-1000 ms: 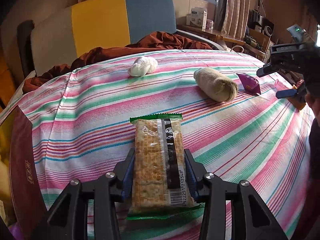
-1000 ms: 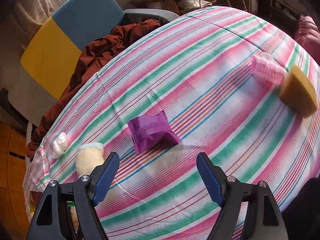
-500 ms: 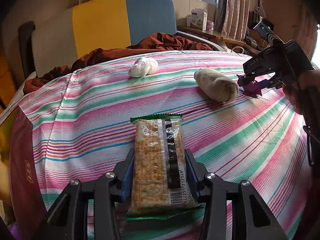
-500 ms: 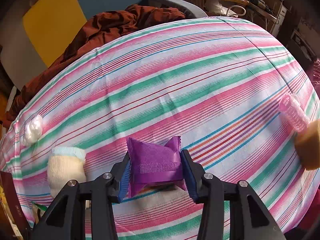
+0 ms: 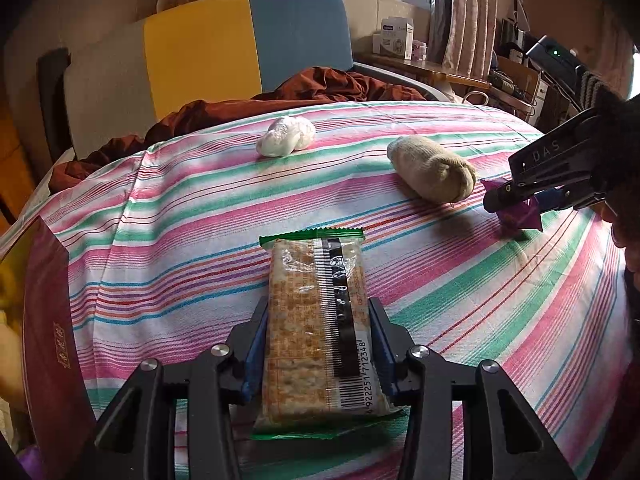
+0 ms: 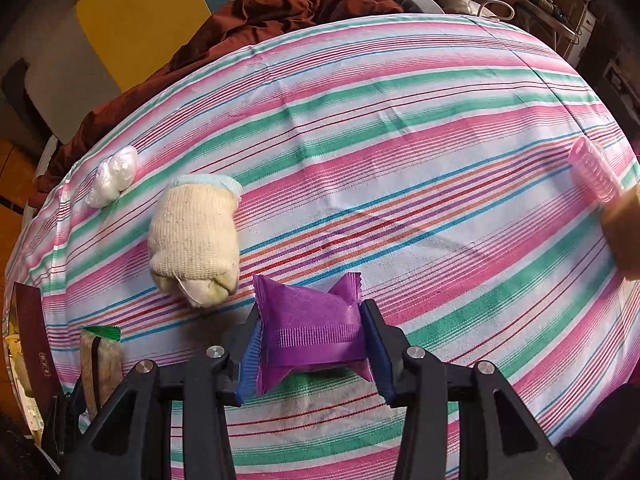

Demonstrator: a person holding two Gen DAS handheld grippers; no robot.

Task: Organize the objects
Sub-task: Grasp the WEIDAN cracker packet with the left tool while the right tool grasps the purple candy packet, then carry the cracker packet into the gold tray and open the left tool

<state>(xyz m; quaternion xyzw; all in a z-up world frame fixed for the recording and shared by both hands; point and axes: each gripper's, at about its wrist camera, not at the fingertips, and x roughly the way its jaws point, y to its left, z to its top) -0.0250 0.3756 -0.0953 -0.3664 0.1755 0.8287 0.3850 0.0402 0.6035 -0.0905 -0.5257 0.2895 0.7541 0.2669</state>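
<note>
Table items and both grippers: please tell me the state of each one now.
left gripper: shut on cracker pack
cracker pack: sealed, held
right gripper: shut on purple packet
purple packet: sealed, squeezed
beige sock: rolled up, lying free
white plastic bag: crumpled, lying free
pink hair roller: lying on striped cloth

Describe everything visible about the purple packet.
The purple packet is a small glossy foil-like pillow pouch with a ribbed seam band across it and serrated, flared end corners. It is pinched by its sides between the blue pads of the right claw, above the striped tablecloth, close beside the rolled beige sock.
</note>
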